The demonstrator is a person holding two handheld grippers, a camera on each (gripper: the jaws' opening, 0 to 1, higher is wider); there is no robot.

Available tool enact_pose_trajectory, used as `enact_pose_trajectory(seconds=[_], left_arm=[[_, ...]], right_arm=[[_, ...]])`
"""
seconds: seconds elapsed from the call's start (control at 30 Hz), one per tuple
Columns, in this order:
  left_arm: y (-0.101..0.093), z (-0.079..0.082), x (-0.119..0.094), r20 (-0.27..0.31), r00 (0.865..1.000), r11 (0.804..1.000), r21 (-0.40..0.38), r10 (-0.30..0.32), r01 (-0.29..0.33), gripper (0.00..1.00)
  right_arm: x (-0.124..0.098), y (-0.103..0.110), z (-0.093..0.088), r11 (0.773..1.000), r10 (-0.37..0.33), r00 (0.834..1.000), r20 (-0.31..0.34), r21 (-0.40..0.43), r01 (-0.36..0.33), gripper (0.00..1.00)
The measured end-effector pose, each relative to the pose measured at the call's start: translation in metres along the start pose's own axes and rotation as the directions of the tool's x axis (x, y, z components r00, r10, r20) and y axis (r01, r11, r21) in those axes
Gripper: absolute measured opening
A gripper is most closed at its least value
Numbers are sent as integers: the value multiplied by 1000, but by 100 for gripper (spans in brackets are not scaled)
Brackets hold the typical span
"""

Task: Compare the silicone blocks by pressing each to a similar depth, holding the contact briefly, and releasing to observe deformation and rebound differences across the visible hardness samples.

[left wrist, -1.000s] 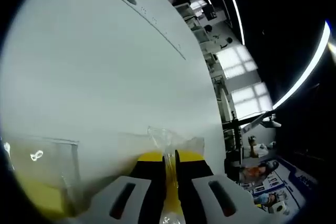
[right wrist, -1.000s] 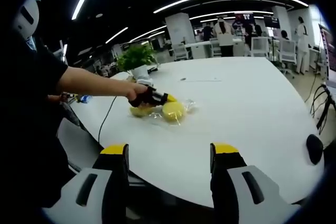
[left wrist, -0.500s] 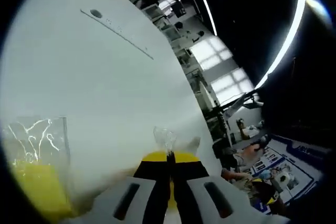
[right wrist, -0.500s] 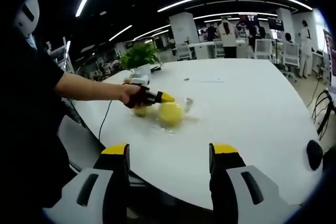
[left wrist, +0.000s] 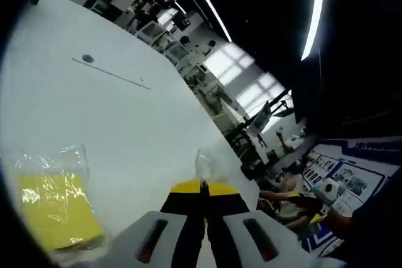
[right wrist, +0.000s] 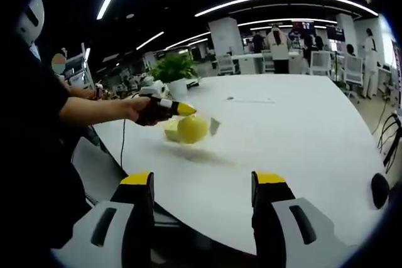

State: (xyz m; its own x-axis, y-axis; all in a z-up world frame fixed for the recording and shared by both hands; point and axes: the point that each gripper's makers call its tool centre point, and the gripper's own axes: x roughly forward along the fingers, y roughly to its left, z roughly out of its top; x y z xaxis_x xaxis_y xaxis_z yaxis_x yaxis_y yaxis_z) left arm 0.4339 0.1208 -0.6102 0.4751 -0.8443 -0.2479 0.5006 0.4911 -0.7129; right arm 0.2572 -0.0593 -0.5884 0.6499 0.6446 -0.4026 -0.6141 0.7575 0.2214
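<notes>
In the left gripper view my left gripper (left wrist: 203, 187) is shut on a corner of a clear plastic bag (left wrist: 202, 164). A flat yellow silicone block (left wrist: 53, 208) in its own clear bag lies on the white table (left wrist: 113, 117) to the lower left. In the right gripper view a hand holds the left gripper (right wrist: 186, 110). A round yellow silicone block (right wrist: 191, 128) hangs in its bag below it, just above the table, with a shadow underneath. A paler yellow block (right wrist: 169, 134) sits right behind. My right gripper (right wrist: 202, 183) stands open, well short of the blocks.
A potted green plant (right wrist: 173, 67) stands at the table's far left. A black rounded object (right wrist: 377, 187) lies near the right edge. A thin cable (right wrist: 125, 139) runs off the table's left edge. People and chairs fill the office behind.
The left gripper has lifted the bagged round yellow block off the table and drawn it slightly left. The left camera has tilted up. The right gripper has stayed still and open.
</notes>
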Motion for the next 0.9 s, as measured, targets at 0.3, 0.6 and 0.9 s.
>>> enact_pose_trajectory(seconds=[0.3,0.6,0.9], left_arm=[[-39,48,-34,79,996,997,70,-37,31,0],[-93,87,-60,183,970,986,65,-162,152,0],[-128,102,-82,218,950,974,54,-226,219,0]], right_arm=[[8,7,9,999,50,999,21,-19,-50,57],[26,18,19,993,110,993,28,-48,-109,56],[47,35,38,976,188,982,24,-115,-184,55]])
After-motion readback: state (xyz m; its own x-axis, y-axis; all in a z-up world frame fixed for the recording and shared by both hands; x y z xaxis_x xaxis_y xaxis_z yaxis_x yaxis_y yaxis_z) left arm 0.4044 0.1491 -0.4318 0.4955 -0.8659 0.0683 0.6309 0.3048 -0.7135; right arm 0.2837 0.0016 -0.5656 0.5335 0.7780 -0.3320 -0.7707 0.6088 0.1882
